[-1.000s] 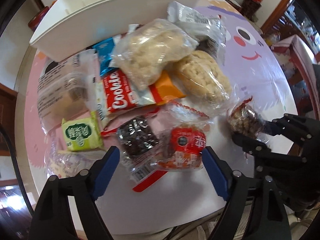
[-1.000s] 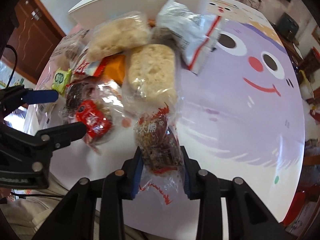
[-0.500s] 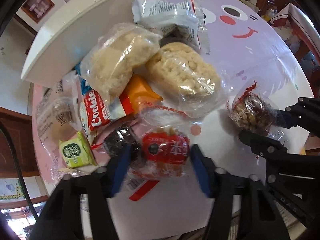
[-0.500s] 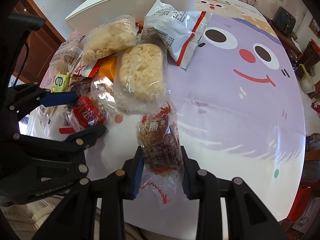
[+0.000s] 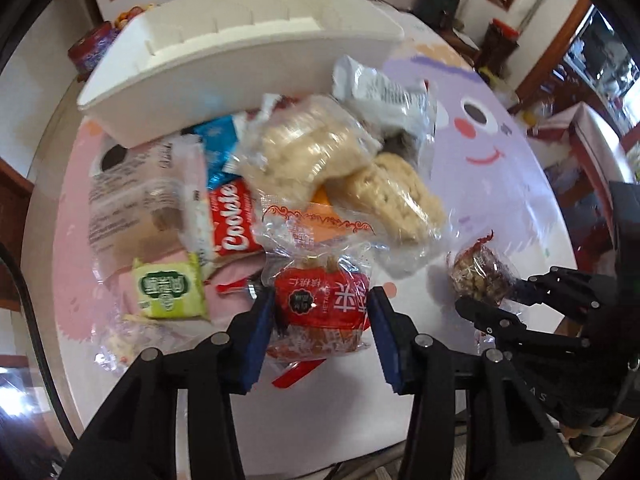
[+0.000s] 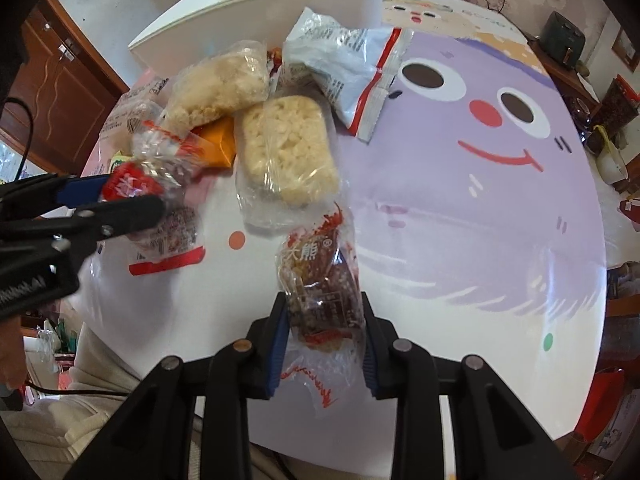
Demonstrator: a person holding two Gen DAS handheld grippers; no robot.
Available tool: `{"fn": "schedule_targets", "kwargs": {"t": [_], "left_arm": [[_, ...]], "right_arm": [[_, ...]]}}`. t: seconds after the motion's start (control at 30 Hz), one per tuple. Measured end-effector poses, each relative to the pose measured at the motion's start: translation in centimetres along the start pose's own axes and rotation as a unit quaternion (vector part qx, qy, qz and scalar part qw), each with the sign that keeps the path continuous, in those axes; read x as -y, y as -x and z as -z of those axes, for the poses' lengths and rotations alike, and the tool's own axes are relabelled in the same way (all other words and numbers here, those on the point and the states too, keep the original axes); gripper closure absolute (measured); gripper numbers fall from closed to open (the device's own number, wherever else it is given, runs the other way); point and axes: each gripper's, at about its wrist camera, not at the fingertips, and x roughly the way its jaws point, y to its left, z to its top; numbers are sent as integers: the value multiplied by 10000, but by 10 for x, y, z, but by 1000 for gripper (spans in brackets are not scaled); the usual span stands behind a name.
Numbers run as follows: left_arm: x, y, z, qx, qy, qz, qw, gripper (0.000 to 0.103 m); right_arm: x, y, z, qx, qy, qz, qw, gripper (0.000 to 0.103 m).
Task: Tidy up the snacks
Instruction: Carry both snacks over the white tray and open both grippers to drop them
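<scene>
My left gripper has its blue pads pressed on both sides of a clear snack packet with a red label. Its jaws are still closing, and the packet hangs a little above the table. The right wrist view shows that packet lifted off the pile at the left. My right gripper is shut on a clear packet of brown nut brittle, just over the table's near edge. More snacks lie in a pile in front of a long white bin.
The pile holds two puffed-rice packs, a red Cookie pack, a green packet, a white-grey bag and a dark packet. The purple cartoon-face tablecloth covers the round table at the right.
My left gripper went from wide open around the red-label packet to closed on it, then rose with it. The dark packet stayed on the table. The right gripper kept its hold.
</scene>
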Motion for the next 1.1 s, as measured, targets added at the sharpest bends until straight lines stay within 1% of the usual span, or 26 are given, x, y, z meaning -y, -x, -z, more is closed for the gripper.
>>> {"fn": "schedule_targets", "kwargs": {"t": [0.03, 0.17, 0.33, 0.43, 0.47, 0.53, 0.57, 0.7, 0.8, 1.0, 1.1], "left_arm": [[-2, 7, 1, 59, 21, 29, 10000, 58], [-19, 40, -10, 395, 128, 122, 9991, 58], [-35, 76, -35, 802, 255, -1, 9965, 57], [-49, 93, -55, 1032, 339, -189, 9939, 57], [-53, 97, -60, 1108, 357, -277, 9928, 57], [-59, 109, -73, 1266, 360, -411, 9904, 57], [-62, 114, -79, 1350, 359, -475, 9891, 57], [-74, 133, -108, 1692, 327, -779, 9819, 57], [-83, 141, -131, 1900, 396, -943, 9764, 57], [-98, 141, -175, 2259, 509, -1042, 9672, 57], [-106, 129, -193, 2313, 559, -1092, 9651, 57]], "right_arm": [[-1, 4, -2, 35, 10, -8, 10000, 72], [-6, 30, -11, 394, 85, -84, 9992, 72], [-14, 73, -42, 937, 113, -146, 9954, 72], [-15, 93, -60, 1214, 31, -162, 9925, 72], [-18, 99, -72, 1318, -21, -165, 9911, 72], [-18, 107, -91, 1435, -109, -191, 9894, 72], [-18, 112, -95, 1469, -136, -216, 9888, 72], [-21, 127, -133, 1694, -169, -295, 9850, 72], [-26, 139, -164, 1922, -146, -220, 9810, 72], [-34, 145, -220, 2227, -154, -146, 9747, 72], [-33, 136, -244, 2210, -267, -177, 9748, 71]]}}
